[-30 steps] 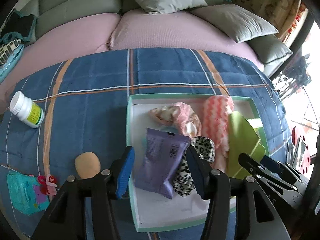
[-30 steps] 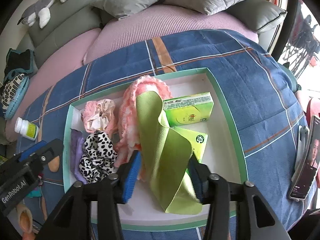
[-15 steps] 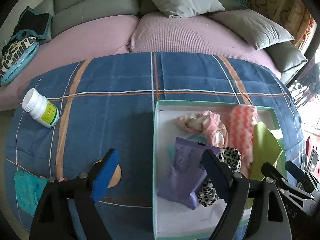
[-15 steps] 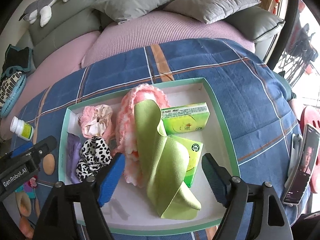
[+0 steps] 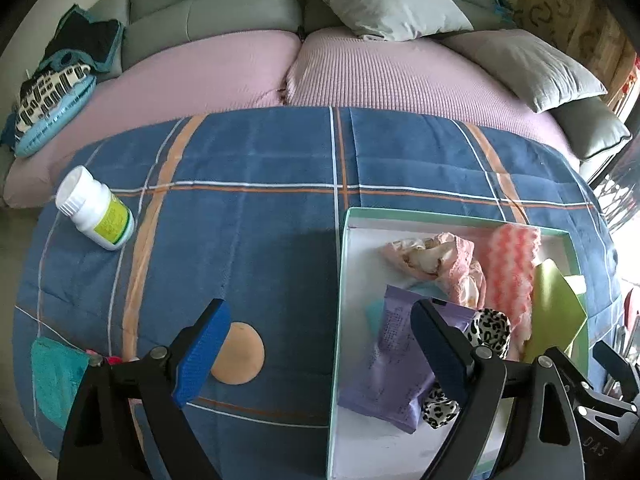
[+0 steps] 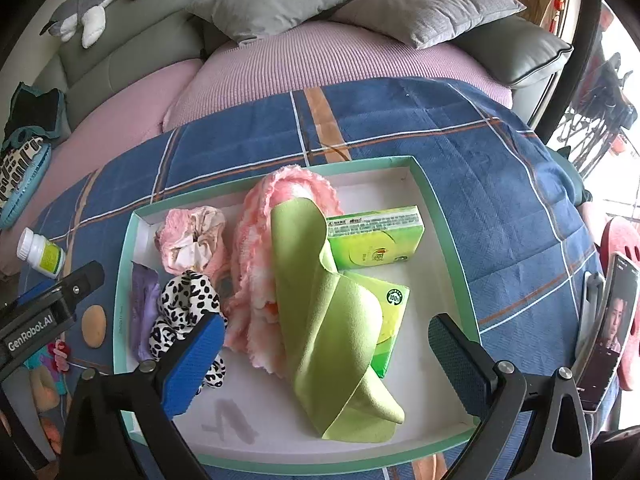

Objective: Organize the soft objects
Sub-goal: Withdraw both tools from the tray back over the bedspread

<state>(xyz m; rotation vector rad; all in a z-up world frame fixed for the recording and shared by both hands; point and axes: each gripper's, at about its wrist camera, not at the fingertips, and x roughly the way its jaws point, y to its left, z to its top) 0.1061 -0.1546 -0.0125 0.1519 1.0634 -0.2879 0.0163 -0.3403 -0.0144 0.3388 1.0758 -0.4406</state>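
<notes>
So both tools were opening, nothing between the jaws: left tool (image 5: 316, 346), right tool (image 6: 326, 364). Lime-green microfibre cloth (image 6: 332, 320) and purple soft pouch (image 5: 396, 360) lay in the mint-rimmed white tray (image 6: 448, 216), frame centre. Left outside: round beige sponge (image 5: 240, 356), lower left.

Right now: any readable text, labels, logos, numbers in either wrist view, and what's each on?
"GenRobot.AI": on the left gripper body, seen from the right wrist.
"100%": round mark on the lower green box.
Upper green box, white bottle label, purple pouch print: too small or blurred to read.
</notes>
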